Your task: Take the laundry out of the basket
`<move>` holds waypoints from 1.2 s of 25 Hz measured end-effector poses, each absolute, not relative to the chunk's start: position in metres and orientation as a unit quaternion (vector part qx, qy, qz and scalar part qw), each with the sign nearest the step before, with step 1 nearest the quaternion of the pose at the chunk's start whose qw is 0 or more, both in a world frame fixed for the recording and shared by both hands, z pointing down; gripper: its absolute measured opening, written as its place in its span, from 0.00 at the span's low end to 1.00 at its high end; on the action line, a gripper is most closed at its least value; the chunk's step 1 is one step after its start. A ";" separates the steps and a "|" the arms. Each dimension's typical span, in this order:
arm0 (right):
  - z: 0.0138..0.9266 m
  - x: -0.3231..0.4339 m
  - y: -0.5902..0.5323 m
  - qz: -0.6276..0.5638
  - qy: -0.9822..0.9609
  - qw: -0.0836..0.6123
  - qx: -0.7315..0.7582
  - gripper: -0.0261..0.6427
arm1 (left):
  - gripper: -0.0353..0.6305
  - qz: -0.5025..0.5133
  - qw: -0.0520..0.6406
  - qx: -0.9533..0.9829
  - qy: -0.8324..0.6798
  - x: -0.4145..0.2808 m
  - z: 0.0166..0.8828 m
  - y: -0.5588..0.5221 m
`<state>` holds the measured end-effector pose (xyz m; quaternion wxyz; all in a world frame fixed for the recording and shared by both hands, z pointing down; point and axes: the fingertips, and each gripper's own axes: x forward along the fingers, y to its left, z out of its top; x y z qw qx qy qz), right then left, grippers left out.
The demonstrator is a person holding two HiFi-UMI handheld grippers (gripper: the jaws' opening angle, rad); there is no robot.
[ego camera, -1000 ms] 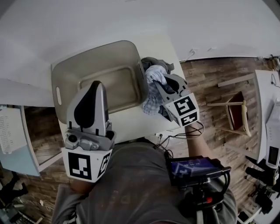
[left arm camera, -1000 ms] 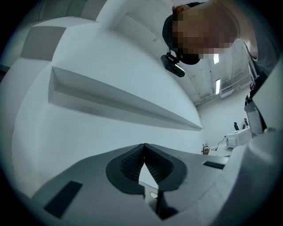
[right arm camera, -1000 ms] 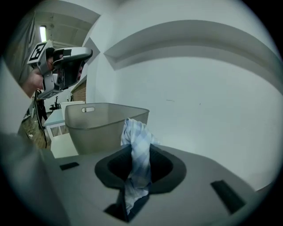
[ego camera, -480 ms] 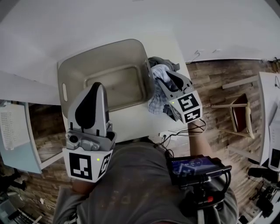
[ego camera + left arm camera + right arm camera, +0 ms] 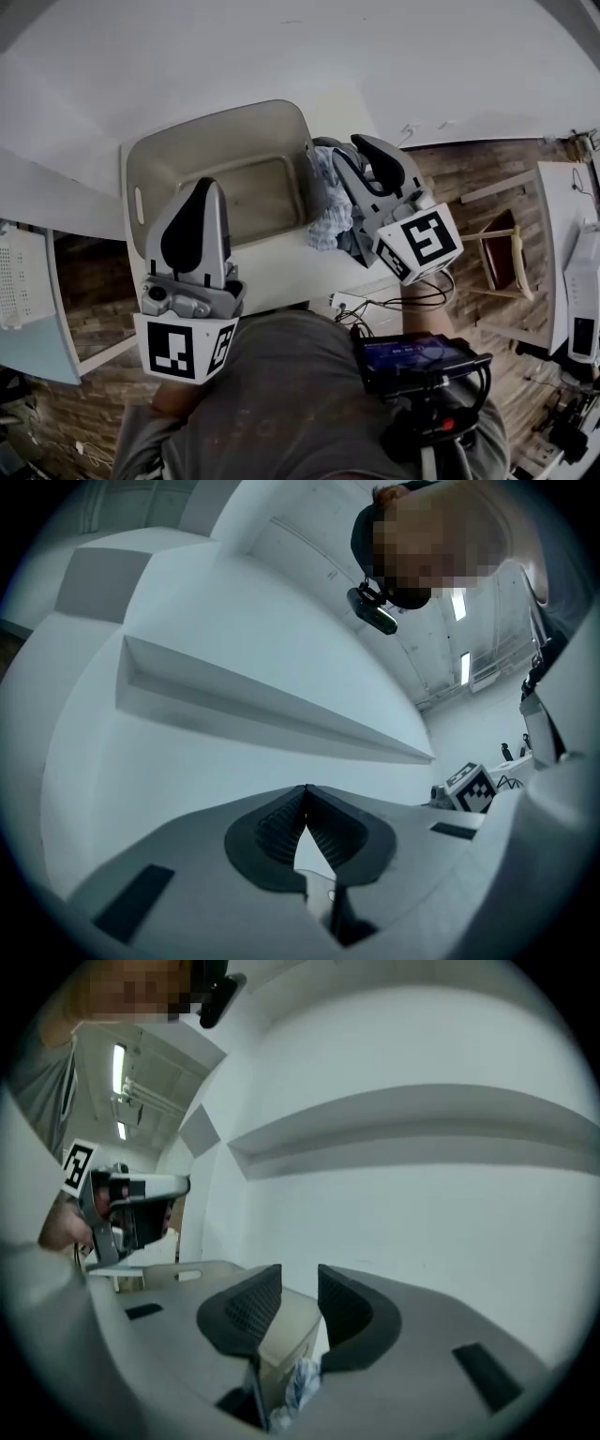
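Observation:
The beige laundry basket [image 5: 225, 141] stands on the white table [image 5: 281, 267] with nothing inside it. Just right of it lies a heap of laundry [image 5: 328, 214], blue-white checked cloth over grey. My right gripper [image 5: 361, 150] hangs above that heap, open; its jaws have just spread off the cloth and eased in slightly, with nothing between them. In the right gripper view [image 5: 298, 1288], the basket corner [image 5: 281, 1330] and cloth [image 5: 302, 1382] show below the gap. My left gripper [image 5: 208, 180] hovers over the basket's near side, shut and empty, its tips [image 5: 306, 789] touching.
A power strip with cables [image 5: 352, 302] lies at the table's near right edge. A wooden chair [image 5: 506, 253] stands on the plank floor to the right. A white shelf unit [image 5: 28, 281] is at the left. A white wall runs behind the table.
My right gripper let go of the checked cloth and rose clear of the heap. The cloth stays beside the basket. The left gripper barely shifted.

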<state>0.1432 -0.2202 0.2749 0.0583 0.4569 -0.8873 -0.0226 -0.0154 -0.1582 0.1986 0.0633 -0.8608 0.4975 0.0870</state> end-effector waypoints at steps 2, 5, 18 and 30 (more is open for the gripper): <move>0.246 0.134 -0.217 -0.034 -0.889 0.016 0.457 0.17 | 0.06 0.093 0.067 -0.858 0.501 -0.017 0.195 -0.161; 0.218 0.114 -0.211 -0.040 -0.894 -0.031 0.445 0.11 | 0.06 0.099 0.074 -0.852 0.509 -0.024 0.189 -0.164; 0.220 0.019 -0.193 -0.049 -0.915 -0.054 0.397 0.05 | 0.06 0.096 0.076 -0.823 0.555 -0.061 0.200 -0.179; 0.217 -0.013 -0.187 -0.067 -0.919 -0.045 0.385 0.05 | 0.06 0.097 0.071 -0.820 0.560 -0.085 0.205 -0.178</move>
